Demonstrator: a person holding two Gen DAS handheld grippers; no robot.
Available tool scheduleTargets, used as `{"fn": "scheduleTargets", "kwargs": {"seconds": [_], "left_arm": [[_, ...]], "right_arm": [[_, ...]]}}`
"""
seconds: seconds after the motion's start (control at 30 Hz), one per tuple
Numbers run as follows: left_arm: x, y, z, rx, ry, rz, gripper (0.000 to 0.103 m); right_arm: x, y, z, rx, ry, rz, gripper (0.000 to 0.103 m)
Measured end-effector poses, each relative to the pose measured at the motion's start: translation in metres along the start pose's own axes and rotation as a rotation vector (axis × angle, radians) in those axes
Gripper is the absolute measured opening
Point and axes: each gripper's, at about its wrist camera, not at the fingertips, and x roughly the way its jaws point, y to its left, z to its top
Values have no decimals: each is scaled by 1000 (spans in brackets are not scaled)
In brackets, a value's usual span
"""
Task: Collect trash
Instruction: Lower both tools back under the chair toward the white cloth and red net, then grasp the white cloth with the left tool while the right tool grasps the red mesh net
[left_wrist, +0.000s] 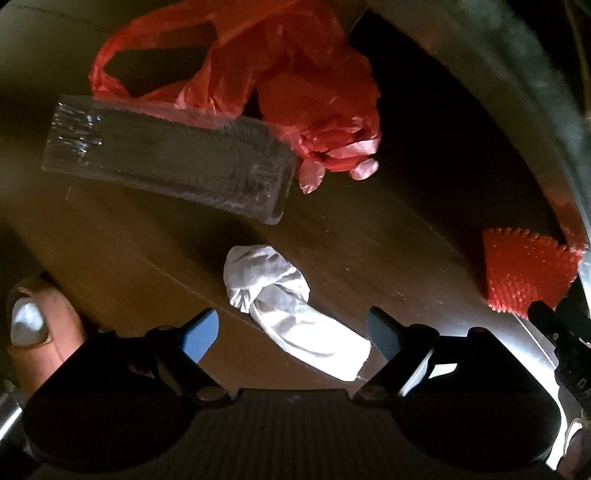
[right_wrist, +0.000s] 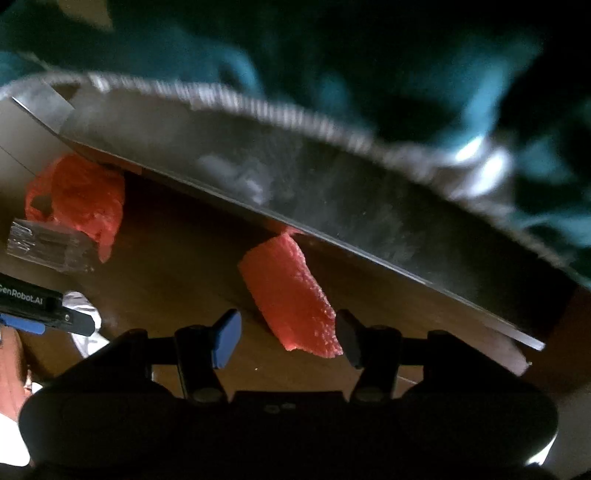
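A crumpled white tissue (left_wrist: 288, 306) lies on the brown table, its near end between the open fingers of my left gripper (left_wrist: 291, 339). A clear plastic box (left_wrist: 166, 155) and a red plastic bag (left_wrist: 288, 81) lie beyond it. A red spiky foam piece (left_wrist: 524, 273) lies at the right, by a metal edge. In the right wrist view the red foam piece (right_wrist: 291, 299) sits between the open fingers of my right gripper (right_wrist: 286, 339), close to the right finger. The red bag (right_wrist: 81, 199), the clear box (right_wrist: 48, 247) and the tissue (right_wrist: 85, 317) show at the left.
A grey metal panel (right_wrist: 314, 192) with a sharp edge slants across the table behind the foam piece; it also shows in the left wrist view (left_wrist: 535, 110). Teal cloth (right_wrist: 406, 66) lies behind it. A bare toe (left_wrist: 33, 321) shows at lower left. The left gripper (right_wrist: 40, 310) shows at the right view's left edge.
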Motion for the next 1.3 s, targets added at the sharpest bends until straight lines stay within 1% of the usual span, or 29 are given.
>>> {"fn": "scheduleTargets", "kwargs": {"seconds": [0.2,0.23,0.27,0.3,0.37,0.4,0.43,0.47,0.5,0.57,0.6,0.73,0.77,0.83,0.93,1.0,1.03,1.07,1.1,1.13,1.17,1.2,1.3], "left_arm": [[18,0,5,-5,18,9,87],[20,-1,5,-2,16,12,86],[21,-2,5,-1,14,14,81],[23,-2,5,-1,15,15,72],[26,-2,6,2,21,18,63],[28,-2,6,6,21,16,63],[29,-3,6,10,18,16,63],[30,-3,7,12,16,17,62],[31,-2,8,13,16,18,57],[33,-1,6,11,24,17,52],[35,0,6,11,29,22,47],[38,0,5,20,28,43,44],[39,-1,4,28,28,52,42],[41,-4,4,37,27,59,42],[40,-8,4,45,23,69,39],[40,-8,3,50,22,81,31],[41,-8,4,52,24,77,29],[41,-8,3,53,26,67,23],[40,-6,4,53,29,60,19],[40,-6,3,52,31,58,19],[38,-3,4,55,30,56,18],[38,-3,3,57,31,54,17],[27,2,2,51,36,47,15]], "right_arm": [[12,1,-2,-13,-6,14,53],[13,1,-2,-15,-5,21,50],[15,1,-2,-17,2,20,44],[16,1,-2,-20,7,22,39],[20,3,0,-34,6,18,39],[21,5,0,-46,4,10,39],[27,10,-2,-57,1,11,43],[30,14,-3,-75,-1,15,44],[32,17,-2,-95,3,21,43],[36,25,-2,-136,9,17,45],[39,28,-2,-154,11,6,46],[56,37,0,-197,42,-36,47],[58,39,0,-206,36,-46,49],[59,42,1,-203,27,-62,52],[60,47,-4,-222,15,-80,51],[60,51,-7,-233,10,-97,49],[59,54,-9,-234,8,-100,43],[58,57,-10,-234,6,-101,39],[57,58,-11,-237,5,-105,30],[56,62,-12,-247,6,-113,21],[55,64,-12,-258,9,-120,17],[54,66,-11,-265,15,-111,6],[46,71,-12,-276,37,-96,5]]}}
